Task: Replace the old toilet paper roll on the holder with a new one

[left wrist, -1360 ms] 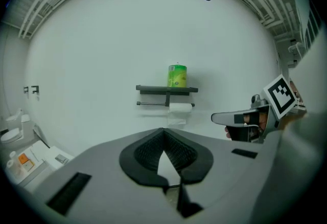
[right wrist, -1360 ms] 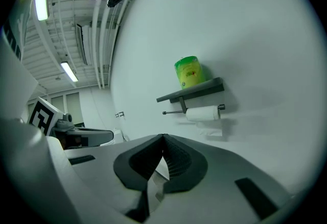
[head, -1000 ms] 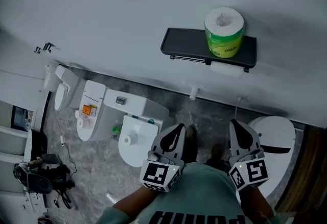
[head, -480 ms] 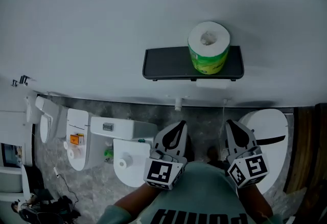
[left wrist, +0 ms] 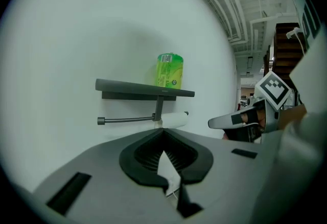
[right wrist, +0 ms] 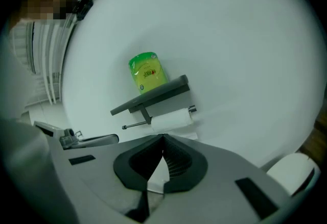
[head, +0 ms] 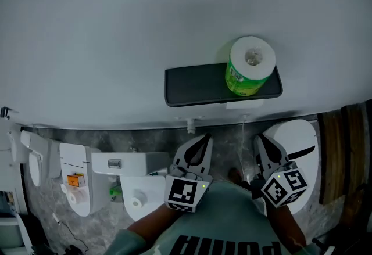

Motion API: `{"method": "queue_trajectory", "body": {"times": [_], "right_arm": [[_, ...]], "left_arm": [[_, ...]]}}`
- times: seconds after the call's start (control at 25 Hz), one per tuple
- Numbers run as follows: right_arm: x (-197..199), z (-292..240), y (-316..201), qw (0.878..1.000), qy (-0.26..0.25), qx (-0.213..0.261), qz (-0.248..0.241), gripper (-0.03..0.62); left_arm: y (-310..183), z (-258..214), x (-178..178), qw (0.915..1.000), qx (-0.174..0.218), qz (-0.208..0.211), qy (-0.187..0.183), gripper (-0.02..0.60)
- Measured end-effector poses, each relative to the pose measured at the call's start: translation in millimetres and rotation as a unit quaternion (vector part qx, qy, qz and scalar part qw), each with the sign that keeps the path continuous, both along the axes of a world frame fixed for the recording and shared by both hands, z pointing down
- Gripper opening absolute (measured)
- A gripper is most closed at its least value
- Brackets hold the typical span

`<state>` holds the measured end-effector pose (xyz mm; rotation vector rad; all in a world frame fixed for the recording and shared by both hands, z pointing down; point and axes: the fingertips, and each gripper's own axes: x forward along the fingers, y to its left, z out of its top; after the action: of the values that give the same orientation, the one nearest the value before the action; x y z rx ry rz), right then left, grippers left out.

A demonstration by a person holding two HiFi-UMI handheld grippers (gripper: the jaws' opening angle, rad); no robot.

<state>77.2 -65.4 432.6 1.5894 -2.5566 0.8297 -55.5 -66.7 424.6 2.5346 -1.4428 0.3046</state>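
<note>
A new toilet paper roll point(head: 250, 65) in a green wrapper stands upright on the right end of a dark wall shelf point(head: 197, 86). Under the shelf the old white roll point(left wrist: 171, 119) hangs on the right part of a metal holder bar point(left wrist: 125, 120); in the right gripper view the old roll point(right wrist: 171, 120) sits below the green roll point(right wrist: 147, 73). My left gripper point(head: 204, 139) and right gripper point(head: 260, 139) are held side by side close to my body, below the shelf and apart from it. Both are shut with nothing between the jaws.
A white toilet point(head: 293, 149) with its lid down stands below right of the shelf. More white toilets point(head: 136, 181) stand along the grey marble floor at left. A wooden strip point(head: 331, 155) runs down the right. The wall point(head: 145, 27) is plain white.
The view has swung so that the shelf and rolls now sit straight ahead above both grippers. The grippers stayed shut, close together near my body.
</note>
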Motion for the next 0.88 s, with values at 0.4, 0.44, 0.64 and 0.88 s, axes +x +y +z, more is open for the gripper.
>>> {"method": "queue_trajectory", "body": {"times": [0.4, 0.44, 0.64, 0.88], "right_arm": [[-30, -4, -2, 0.997, -0.069, -0.026, 0.039, 0.017], [-32, -4, -2, 0.997, -0.067, -0.025, 0.039, 0.036], [-42, -3, -9, 0.996, -0.075, -0.028, 0.032, 0.086], [-28, 8, -32, 0.976, -0.205, -0.057, 0.049, 0.205]], "left_arm": [[-14, 2, -20, 0.998, 0.019, 0.05, 0.034, 0.006], [-14, 4, -21, 0.9978, 0.015, 0.055, 0.032, 0.006], [-18, 10, -25, 0.9978, 0.0, 0.064, 0.018, 0.006], [-24, 13, -21, 0.9978, -0.014, 0.065, 0.008, 0.006]]}}
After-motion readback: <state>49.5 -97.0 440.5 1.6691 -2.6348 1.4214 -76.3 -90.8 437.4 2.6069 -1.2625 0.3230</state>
